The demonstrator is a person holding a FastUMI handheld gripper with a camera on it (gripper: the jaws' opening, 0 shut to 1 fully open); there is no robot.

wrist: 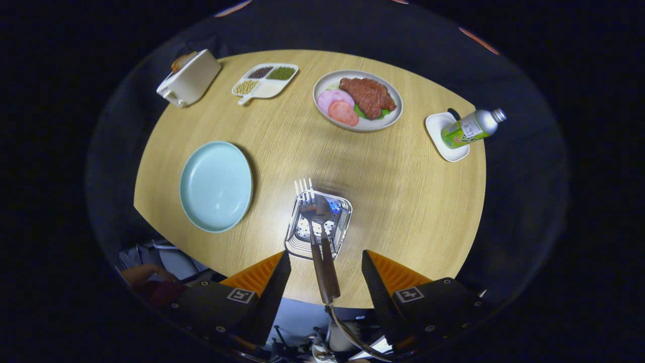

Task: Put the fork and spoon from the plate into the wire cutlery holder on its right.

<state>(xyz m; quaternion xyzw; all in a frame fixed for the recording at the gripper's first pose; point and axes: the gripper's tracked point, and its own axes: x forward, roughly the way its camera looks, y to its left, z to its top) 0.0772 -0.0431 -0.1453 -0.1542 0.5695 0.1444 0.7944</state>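
Hand-held gripper [326, 282] spread wide, gripping nothing, fingers flanking the brown handles of fork [308, 212] and spoon [322, 214]. Both standing in the wire cutlery holder [340, 229] just ahead, centre of the frame. Pale blue plate [215, 185] bare at centre left on the wooden surface [403, 201]. Meat dish [358, 100], bottle [471, 128] and toaster [190, 78] well beyond, across the top.
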